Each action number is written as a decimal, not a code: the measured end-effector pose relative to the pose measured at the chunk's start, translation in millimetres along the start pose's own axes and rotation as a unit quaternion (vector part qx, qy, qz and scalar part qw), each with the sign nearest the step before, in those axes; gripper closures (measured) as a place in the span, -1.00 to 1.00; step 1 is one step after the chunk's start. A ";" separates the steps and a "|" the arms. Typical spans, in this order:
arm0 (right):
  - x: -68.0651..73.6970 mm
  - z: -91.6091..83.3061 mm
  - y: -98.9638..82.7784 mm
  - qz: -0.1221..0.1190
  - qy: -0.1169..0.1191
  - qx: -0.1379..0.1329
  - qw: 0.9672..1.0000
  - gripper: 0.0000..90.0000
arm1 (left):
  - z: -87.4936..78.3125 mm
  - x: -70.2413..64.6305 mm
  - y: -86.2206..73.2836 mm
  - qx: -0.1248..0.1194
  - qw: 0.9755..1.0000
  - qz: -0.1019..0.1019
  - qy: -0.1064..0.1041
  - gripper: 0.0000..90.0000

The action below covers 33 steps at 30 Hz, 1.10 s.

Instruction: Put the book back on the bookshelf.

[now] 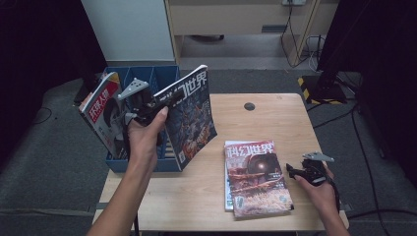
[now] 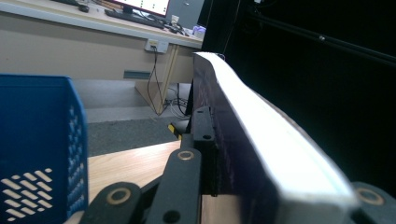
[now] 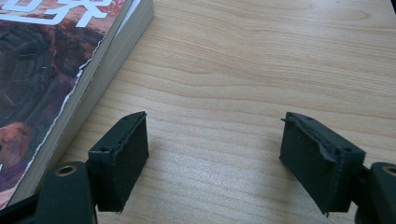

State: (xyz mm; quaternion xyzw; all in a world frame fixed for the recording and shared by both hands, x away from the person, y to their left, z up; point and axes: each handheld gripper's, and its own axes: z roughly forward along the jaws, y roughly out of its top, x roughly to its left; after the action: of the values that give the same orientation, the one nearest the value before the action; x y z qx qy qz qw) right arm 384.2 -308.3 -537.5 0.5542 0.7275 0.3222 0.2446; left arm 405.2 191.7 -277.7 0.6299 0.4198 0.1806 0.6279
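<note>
My left gripper (image 1: 158,103) is shut on a dark-covered magazine (image 1: 192,115), which I hold upright and tilted above the right end of the blue rack (image 1: 142,164). In the left gripper view the magazine's white page edge (image 2: 271,140) runs up between the jaws, pinched by the black fingers (image 2: 205,140). A stack of magazines (image 1: 255,177) with a red-brown cover lies flat on the wooden table (image 1: 275,118). My right gripper (image 1: 291,172) rests open just right of that stack, its pads (image 3: 122,158) apart over bare wood, beside the stack's page edges (image 3: 112,60).
A red-and-white magazine (image 1: 101,110) leans in the left part of the blue perforated rack (image 2: 42,149). A dark round hole (image 1: 250,106) sits near the table's far edge. Beyond the table stand a desk, cables and a black stand on grey carpet.
</note>
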 end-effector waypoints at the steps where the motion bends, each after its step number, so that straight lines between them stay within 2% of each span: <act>1: -0.1 0.0 0.0 0.000 0.000 0.000 1.000 -0.48 | -2.4 0.8 0.8 -0.001 1.000 0.001 0.002 0.82; 14: 0.3 -0.2 -0.1 -0.001 0.001 0.000 1.000 -0.48 | -31.2 10.0 10.0 -0.014 1.000 -0.001 0.017 0.82; 23: 1.0 -0.2 -0.4 -0.001 0.001 -0.002 1.000 -0.48 | -56.3 22.6 14.4 -0.017 0.999 0.004 0.037 0.82; 33: 0.9 -0.6 -0.4 -0.002 0.003 0.000 1.000 -0.48 | -81.8 37.4 18.0 -0.028 0.998 -0.001 0.058 0.82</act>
State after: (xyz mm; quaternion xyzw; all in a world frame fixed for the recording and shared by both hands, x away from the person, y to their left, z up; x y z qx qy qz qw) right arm 383.2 -307.6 -537.3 0.5517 0.7295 0.3233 0.2427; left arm 370.7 274.8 -260.0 0.5998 0.4511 0.2279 0.6204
